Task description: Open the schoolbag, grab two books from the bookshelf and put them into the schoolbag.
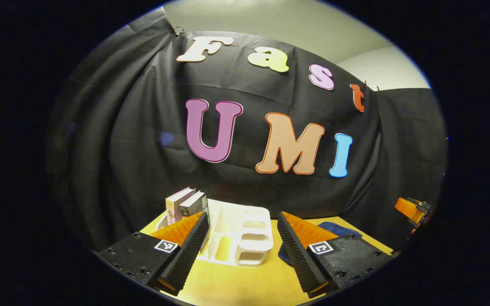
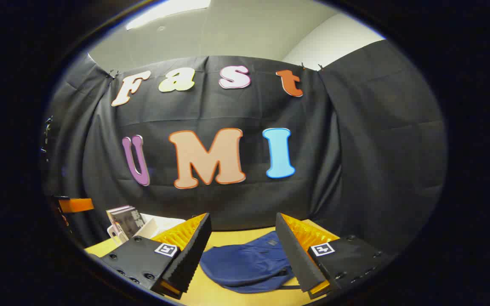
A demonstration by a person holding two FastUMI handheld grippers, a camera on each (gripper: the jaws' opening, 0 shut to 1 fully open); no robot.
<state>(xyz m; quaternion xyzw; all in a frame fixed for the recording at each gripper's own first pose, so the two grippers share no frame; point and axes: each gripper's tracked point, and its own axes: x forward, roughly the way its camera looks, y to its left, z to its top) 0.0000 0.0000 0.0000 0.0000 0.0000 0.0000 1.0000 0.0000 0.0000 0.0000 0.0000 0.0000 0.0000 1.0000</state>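
A white bookshelf organiser stands on the yellow table, with two upright books at its left end. My left gripper hovers open above the table, in front of the organiser, nothing between its fingers. A blue schoolbag lies flat on the table; a corner of that schoolbag peeks behind the left gripper's right finger. My right gripper hangs open just above and before the bag. The books and organiser also appear at the left of the right gripper view.
Black cloth walls close the booth behind the table. The other gripper shows at the far right edge of the left gripper view, and another gripper at the far left edge of the right gripper view.
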